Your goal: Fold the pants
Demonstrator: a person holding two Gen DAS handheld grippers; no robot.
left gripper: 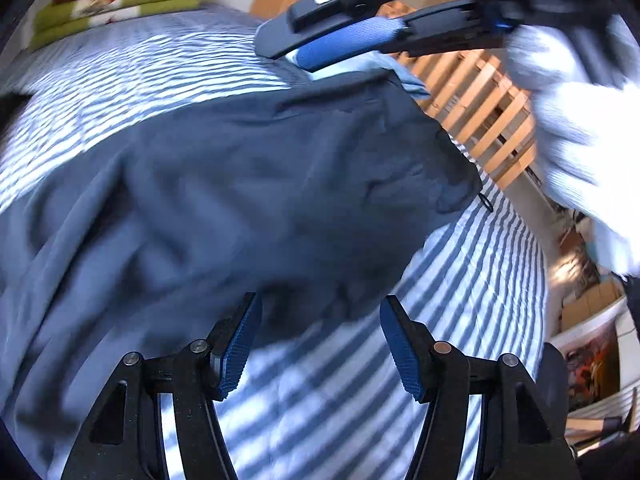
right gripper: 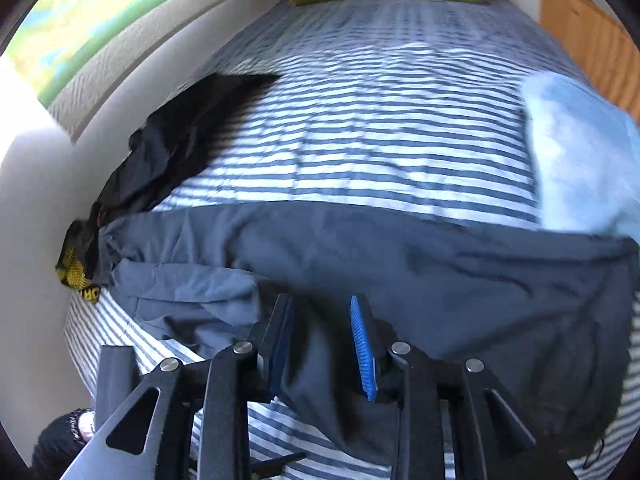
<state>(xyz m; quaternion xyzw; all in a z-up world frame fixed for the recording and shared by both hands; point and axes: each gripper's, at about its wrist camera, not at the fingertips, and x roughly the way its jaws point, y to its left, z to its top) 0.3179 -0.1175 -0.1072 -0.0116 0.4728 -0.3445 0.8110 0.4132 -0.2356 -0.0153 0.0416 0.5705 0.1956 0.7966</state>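
- While the pants [right gripper: 360,256] lie spread and creased across mid-frame, no finished fold shows; folding seems barely begun.
- Left gripper [left gripper: 320,344]: jaws apart, empty.
- Right gripper [right gripper: 320,344]: jaws partly apart with cloth between them; a firm grip cannot be told.

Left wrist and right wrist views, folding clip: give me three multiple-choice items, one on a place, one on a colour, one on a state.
1. Where do the pants lie?
A. on the striped bed cover
B. on a wooden floor
C. in a basket

2. What colour are the pants?
A. red
B. dark grey-blue
C. white

3. How does the left tool stand?
A. shut on the pants
B. shut on nothing
C. open, gripping nothing

Answers:
1 A: the blue-and-white striped cover shows all round the cloth.
2 B: the fabric is dark grey-blue in both views.
3 C: its blue pads sit wide apart just short of the pants' edge, with bed cover visible between them.
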